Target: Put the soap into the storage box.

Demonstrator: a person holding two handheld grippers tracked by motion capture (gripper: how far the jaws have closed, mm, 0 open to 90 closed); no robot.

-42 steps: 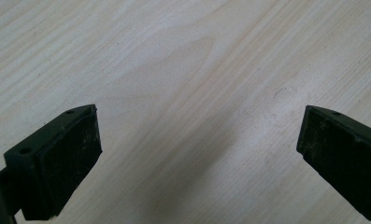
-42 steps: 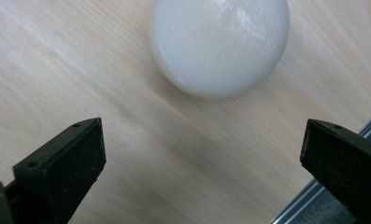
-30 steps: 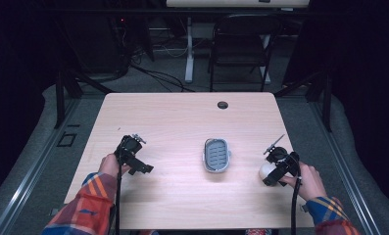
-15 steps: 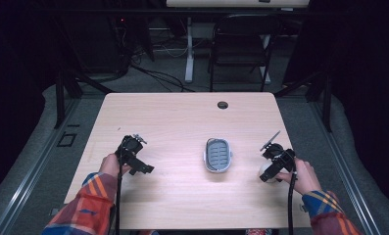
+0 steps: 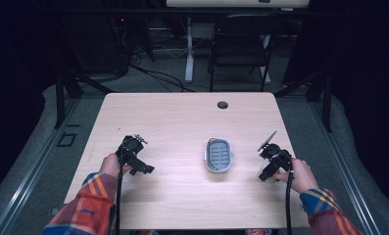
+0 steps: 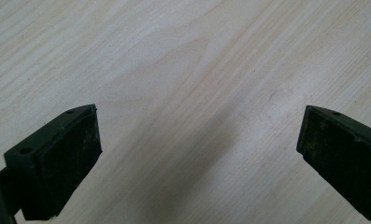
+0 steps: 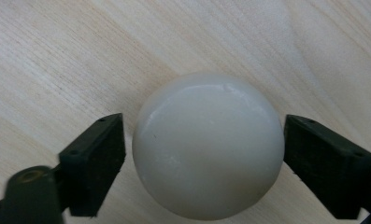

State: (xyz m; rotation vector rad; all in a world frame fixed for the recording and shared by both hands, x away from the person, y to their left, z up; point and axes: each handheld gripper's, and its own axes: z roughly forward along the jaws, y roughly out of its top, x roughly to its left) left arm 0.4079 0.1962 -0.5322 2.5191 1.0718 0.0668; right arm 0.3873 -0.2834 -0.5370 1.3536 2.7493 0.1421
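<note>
A smooth white round lump lies on the wooden table. My right gripper is open around it: its jaws flank the lump, with a thin gap at the left and the right one about touching. In the high view that gripper sits at the table's right side, held by a hand, and covers the lump. A grey oval dish with a slatted bottom lies mid-table, to its left. My left gripper is at the left side; its jaws stand wide open over bare wood.
A small dark round hole is set near the table's far edge. A black chair and a desk leg stand beyond the table. Dark floor with cables surrounds it.
The right gripper has come down and forward over the white lump, which showed beside it a second ago and is now covered in the high view. The left gripper has barely moved.
</note>
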